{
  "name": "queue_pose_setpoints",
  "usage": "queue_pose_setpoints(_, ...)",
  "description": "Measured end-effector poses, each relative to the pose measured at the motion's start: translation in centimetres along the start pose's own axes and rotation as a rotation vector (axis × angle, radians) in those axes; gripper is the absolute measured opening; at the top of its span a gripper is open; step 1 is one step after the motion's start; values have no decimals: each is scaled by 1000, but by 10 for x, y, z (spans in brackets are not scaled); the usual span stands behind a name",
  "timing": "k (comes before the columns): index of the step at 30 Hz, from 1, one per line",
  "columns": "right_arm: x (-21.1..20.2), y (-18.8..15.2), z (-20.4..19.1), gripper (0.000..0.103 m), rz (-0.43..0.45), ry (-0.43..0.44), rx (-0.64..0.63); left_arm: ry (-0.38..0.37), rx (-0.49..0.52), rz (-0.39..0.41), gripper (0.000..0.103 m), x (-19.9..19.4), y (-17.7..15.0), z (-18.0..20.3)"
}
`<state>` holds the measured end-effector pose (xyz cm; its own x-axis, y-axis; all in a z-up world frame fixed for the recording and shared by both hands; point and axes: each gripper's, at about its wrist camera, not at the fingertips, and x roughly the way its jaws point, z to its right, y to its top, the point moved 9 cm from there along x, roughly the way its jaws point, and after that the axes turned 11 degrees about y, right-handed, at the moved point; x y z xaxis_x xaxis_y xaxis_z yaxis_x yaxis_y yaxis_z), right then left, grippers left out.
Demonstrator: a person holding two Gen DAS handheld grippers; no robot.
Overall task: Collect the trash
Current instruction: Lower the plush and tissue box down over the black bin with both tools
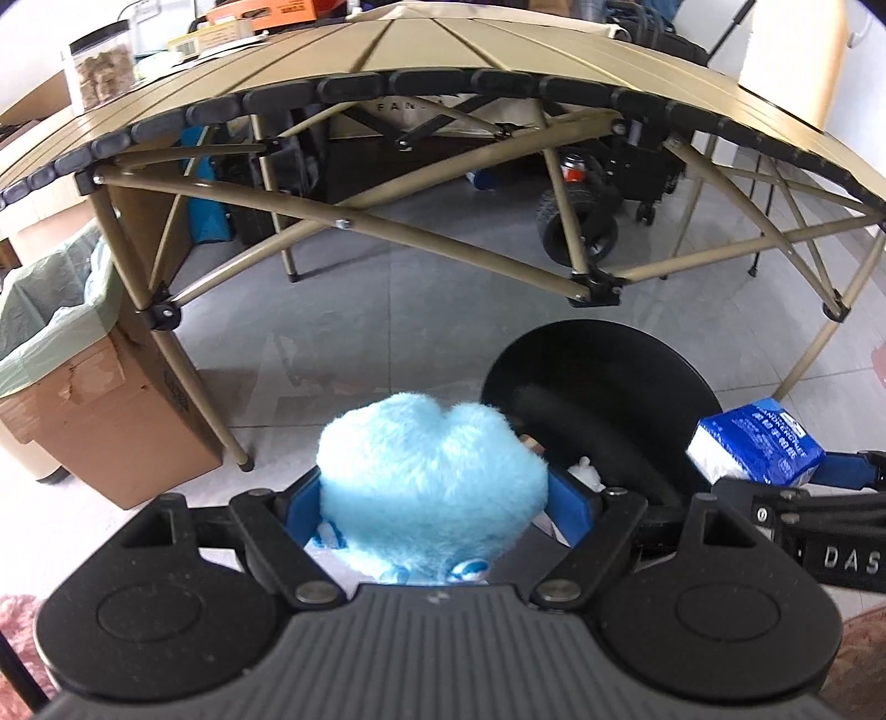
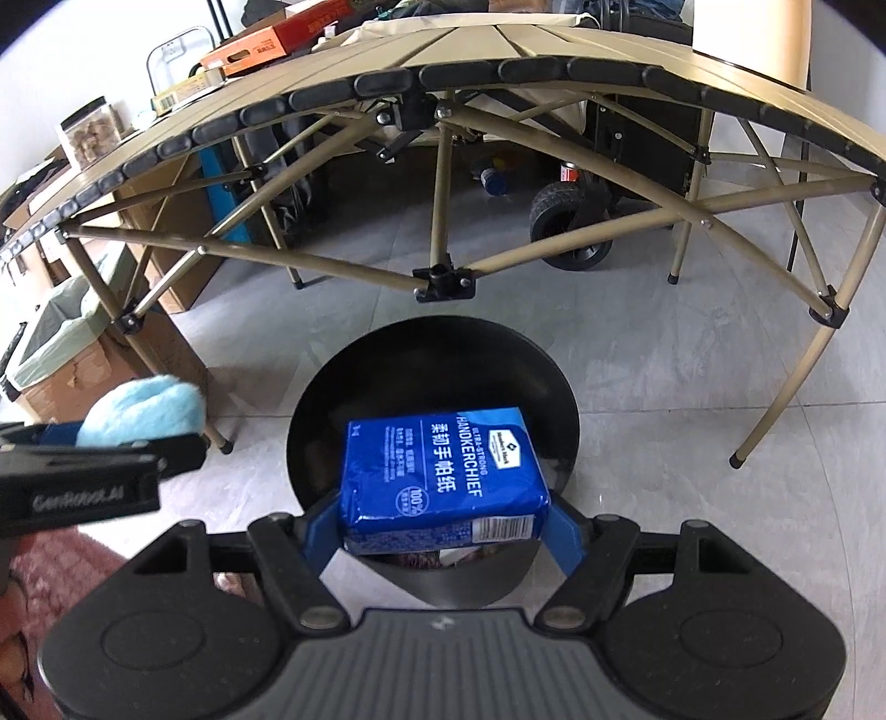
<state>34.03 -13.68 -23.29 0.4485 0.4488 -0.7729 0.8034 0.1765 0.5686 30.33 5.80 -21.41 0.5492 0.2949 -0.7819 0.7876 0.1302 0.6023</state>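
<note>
1. tan folding slat table [image 2: 498,50] is sitting well behind, not blocking anything.
2. round black bin [image 2: 432,387] is waiting right below; looks like drop-off time.
3. right gripper [image 2: 443,515] is clamping the blue handkerchief tissue pack [image 2: 443,476] over it, so opening up comes next.
4. left gripper [image 1: 434,507] is squeezing a fluffy light-blue plush [image 1: 432,476] beside the rim.

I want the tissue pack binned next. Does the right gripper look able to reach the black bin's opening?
Probably yes: the right gripper holds the tissue pack above the black bin, nothing between them.
</note>
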Motion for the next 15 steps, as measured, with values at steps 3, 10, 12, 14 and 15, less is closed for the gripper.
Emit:
queue_pose_setpoints(3, 6, 5, -4, 72, -7, -1, 2, 21, -22, -5, 81, 2, 2, -9)
queue_pose_setpoints(10, 22, 12, -16, 72, -43, -12, -25, 57, -60, -5, 81, 3, 6, -25)
queue_pose_setpoints(12, 28, 16, -15, 72, -52, -19, -18, 64, -73, -6, 81, 3, 7, -30)
queue_pose_setpoints(14, 36, 20, -14, 72, -62, -24, -8, 69, -83, -7, 81, 3, 8, -33)
queue_pose_setpoints(15, 39, 21, -14, 72, -66, -27, -5, 63, -87, -10, 81, 3, 8, -33)
